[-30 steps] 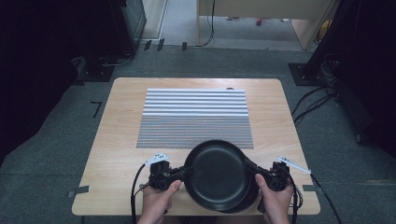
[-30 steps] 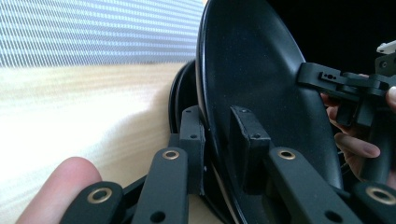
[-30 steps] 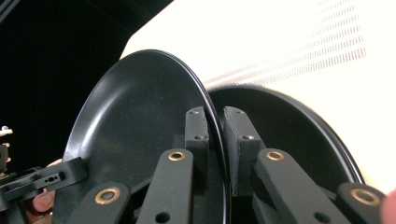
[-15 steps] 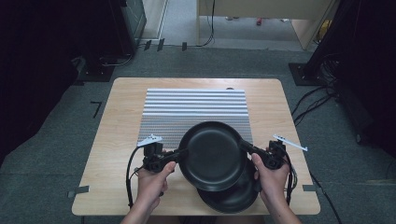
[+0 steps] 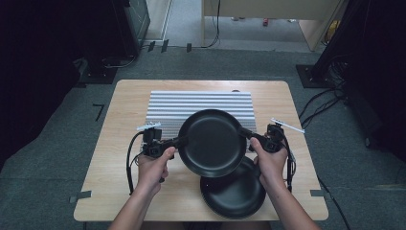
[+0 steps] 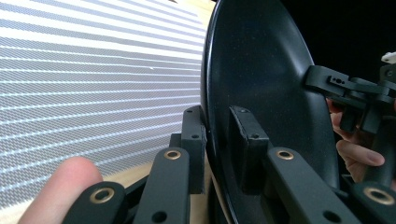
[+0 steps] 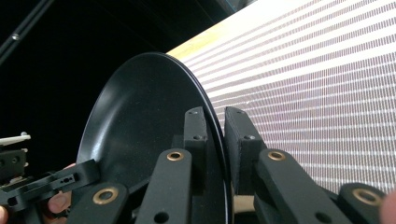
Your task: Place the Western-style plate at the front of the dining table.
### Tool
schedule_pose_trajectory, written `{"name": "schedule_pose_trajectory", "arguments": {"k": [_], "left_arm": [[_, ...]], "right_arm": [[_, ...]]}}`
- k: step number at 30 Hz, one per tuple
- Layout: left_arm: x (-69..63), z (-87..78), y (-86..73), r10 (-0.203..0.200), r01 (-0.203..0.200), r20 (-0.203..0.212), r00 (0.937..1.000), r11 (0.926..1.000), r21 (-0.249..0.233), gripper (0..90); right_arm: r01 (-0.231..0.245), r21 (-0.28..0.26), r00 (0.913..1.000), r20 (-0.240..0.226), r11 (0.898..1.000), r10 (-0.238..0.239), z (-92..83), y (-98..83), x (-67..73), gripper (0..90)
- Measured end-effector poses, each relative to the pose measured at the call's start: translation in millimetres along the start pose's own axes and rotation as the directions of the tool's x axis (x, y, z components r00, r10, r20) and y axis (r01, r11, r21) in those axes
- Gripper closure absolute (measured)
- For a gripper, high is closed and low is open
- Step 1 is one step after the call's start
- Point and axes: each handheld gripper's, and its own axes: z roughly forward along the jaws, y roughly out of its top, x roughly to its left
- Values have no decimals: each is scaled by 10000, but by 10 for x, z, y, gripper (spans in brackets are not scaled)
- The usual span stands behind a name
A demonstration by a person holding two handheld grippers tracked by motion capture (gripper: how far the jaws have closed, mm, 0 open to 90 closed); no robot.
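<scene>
So the top plate (image 5: 213, 142) just got lifted off the other plate (image 5: 234, 189) toward the striped mat (image 5: 167, 103), left gripper (image 5: 176, 142) and right gripper (image 5: 245, 133) each pinching its rim, looks like unstacking.

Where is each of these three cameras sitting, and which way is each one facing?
High view: above the person's side, looking forward and down on the table; forearms, both hands.
Left gripper view: on the left gripper, looking along its jaws, shut on the lifted plate; a thumb.
Right gripper view: on the right gripper, jaws shut on that plate's opposite rim.
All share plate and striped mat.

Black plate (image 5: 212, 142) aloft above another (image 5: 234, 191)
</scene>
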Motion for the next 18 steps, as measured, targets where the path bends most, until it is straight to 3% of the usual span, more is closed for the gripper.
{"name": "schedule_pose_trajectory", "arguments": {"k": [8, 18], "left_arm": [[206, 162, 202, -488, 490, -168, 9987, 9988, 98, 773], [448, 356, 364, -949, 960, -483, 9943, 9952, 209, 772]], "right_arm": [[-23, 104, 9997, 259, 9999, 21, 280, 173, -28, 794], [-441, 290, 9983, 392, 9986, 429, 620, 318, -161, 791]]}}
